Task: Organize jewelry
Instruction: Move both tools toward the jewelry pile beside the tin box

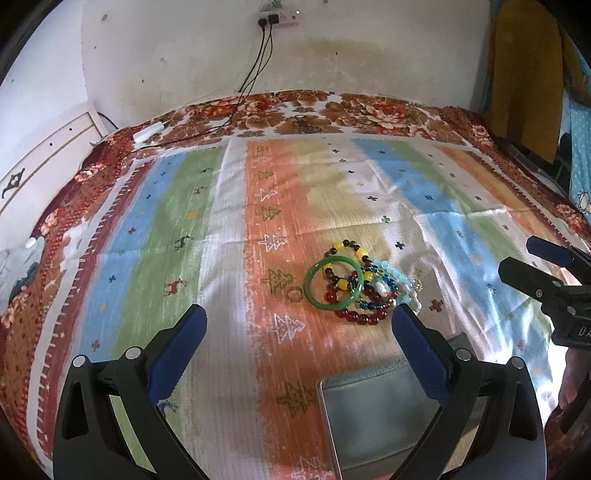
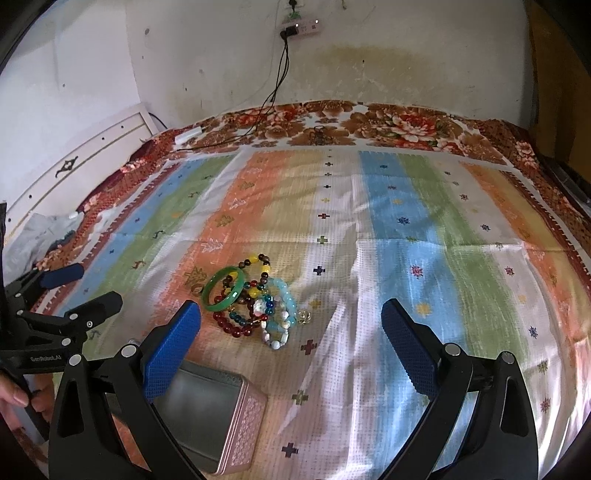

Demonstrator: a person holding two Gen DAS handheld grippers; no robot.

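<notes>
A pile of jewelry lies on the striped cloth: a green bangle [image 1: 333, 283] [image 2: 224, 288], a yellow and brown bead bracelet [image 1: 349, 248] [image 2: 258, 262], a dark red bead bracelet [image 1: 360, 316] [image 2: 231, 326], pale blue beads [image 1: 393, 271] [image 2: 284, 295] and a small ring [image 1: 294, 294]. An open pink tin box [image 2: 236, 424] [image 1: 373, 417] stands in front of the pile. My left gripper [image 1: 299, 325] is open, empty, just short of the pile. My right gripper [image 2: 290, 321] is open and empty, with the pile near its left finger.
The striped cloth [image 1: 229, 229] covers a floral bedspread [image 1: 369, 110]. A power strip [image 1: 280, 16] hangs on the wall, its cables running down to a white adapter [image 1: 147, 131] at the bed's far edge. A white headboard [image 1: 44, 158] stands at left.
</notes>
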